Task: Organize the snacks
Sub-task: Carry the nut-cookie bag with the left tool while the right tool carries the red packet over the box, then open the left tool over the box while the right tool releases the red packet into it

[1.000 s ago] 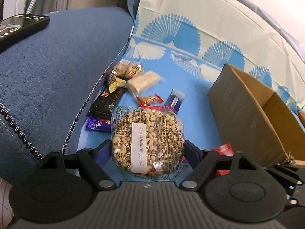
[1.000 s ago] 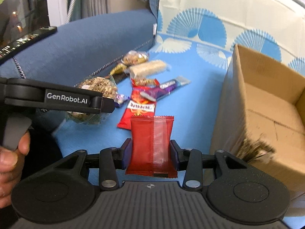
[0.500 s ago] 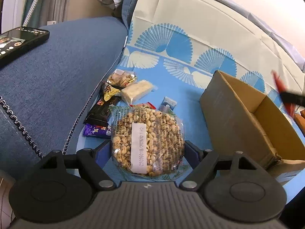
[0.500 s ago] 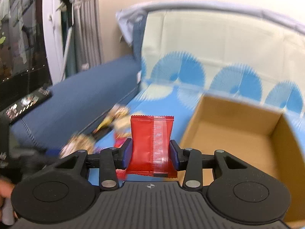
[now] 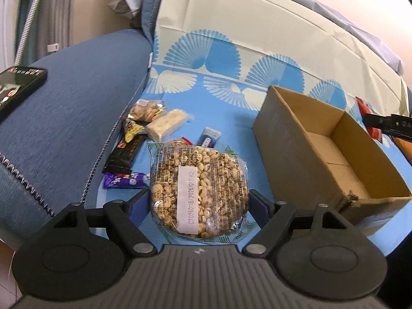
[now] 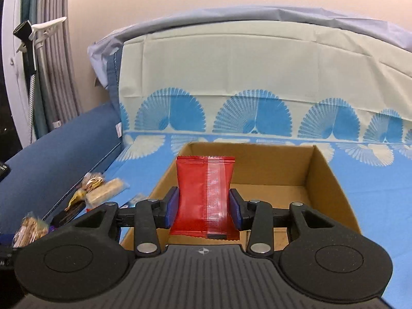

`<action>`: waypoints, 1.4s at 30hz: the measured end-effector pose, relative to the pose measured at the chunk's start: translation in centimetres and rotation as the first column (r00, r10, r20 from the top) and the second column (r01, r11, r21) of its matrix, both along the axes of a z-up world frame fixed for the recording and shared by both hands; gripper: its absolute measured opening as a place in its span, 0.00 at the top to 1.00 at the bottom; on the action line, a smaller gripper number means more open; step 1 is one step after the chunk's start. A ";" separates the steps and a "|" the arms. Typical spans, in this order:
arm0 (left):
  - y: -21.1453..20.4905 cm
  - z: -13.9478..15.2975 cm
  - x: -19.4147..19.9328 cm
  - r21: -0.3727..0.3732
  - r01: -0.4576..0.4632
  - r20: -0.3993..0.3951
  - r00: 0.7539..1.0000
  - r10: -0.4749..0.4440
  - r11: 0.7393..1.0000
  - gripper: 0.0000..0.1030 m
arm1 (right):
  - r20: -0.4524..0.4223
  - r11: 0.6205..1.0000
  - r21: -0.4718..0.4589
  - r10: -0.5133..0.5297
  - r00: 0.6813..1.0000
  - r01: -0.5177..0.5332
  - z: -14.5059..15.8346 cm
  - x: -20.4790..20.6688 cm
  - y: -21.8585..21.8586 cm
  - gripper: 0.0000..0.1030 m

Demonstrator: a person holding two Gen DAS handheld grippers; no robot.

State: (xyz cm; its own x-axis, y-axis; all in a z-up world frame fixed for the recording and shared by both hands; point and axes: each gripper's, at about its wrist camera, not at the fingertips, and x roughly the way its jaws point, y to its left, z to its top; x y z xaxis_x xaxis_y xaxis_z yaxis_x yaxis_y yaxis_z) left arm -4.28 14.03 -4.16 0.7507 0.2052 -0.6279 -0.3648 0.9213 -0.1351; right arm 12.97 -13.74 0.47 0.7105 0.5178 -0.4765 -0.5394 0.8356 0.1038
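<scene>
My left gripper is shut on a clear round pack of puffed grain cake with a white date label, held above the blue sofa cover. My right gripper is shut on a red snack packet, held upright over the near wall of an open cardboard box. In the left wrist view the same box stands to the right, and the right gripper's finger and red packet show at the far right edge. Loose snacks lie left of the box: a white bar, a black bar, a purple wrapper.
A blue sofa arm with a phone on it rises at the left. The patterned cover drapes the backrest behind the box. More small wrapped snacks lie by the seam at the left.
My right gripper has swung up and right with the red packet, from above the snack pile to over the box. My left gripper rose slightly with the grain cake; the box shows more fully.
</scene>
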 end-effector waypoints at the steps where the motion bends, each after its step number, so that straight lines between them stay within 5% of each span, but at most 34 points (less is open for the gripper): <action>1: -0.2 0.2 0.2 0.003 0.008 -0.002 1.000 -0.008 1.000 0.19 | -0.004 1.000 0.002 -0.004 1.000 0.004 -0.1 0.0 0.0 0.58; 24: -8.2 7.5 8.8 0.036 0.185 0.125 0.974 -0.188 0.982 0.19 | -0.065 0.970 0.118 -0.206 0.976 0.213 0.0 2.2 -4.2 0.58; 42: -11.7 9.0 16.1 0.029 0.242 0.140 0.960 -0.243 0.970 0.19 | -0.110 0.956 0.096 -0.266 0.958 0.276 -0.7 3.1 -5.6 0.58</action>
State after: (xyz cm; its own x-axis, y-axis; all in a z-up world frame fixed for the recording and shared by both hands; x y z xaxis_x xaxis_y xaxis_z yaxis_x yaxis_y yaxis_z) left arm 11.85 2.29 4.87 0.8599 0.0125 -0.5104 -0.1082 0.9815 -0.1583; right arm 16.02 -19.34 -0.23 0.7857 0.3644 -0.4999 -0.2775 0.9298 0.2417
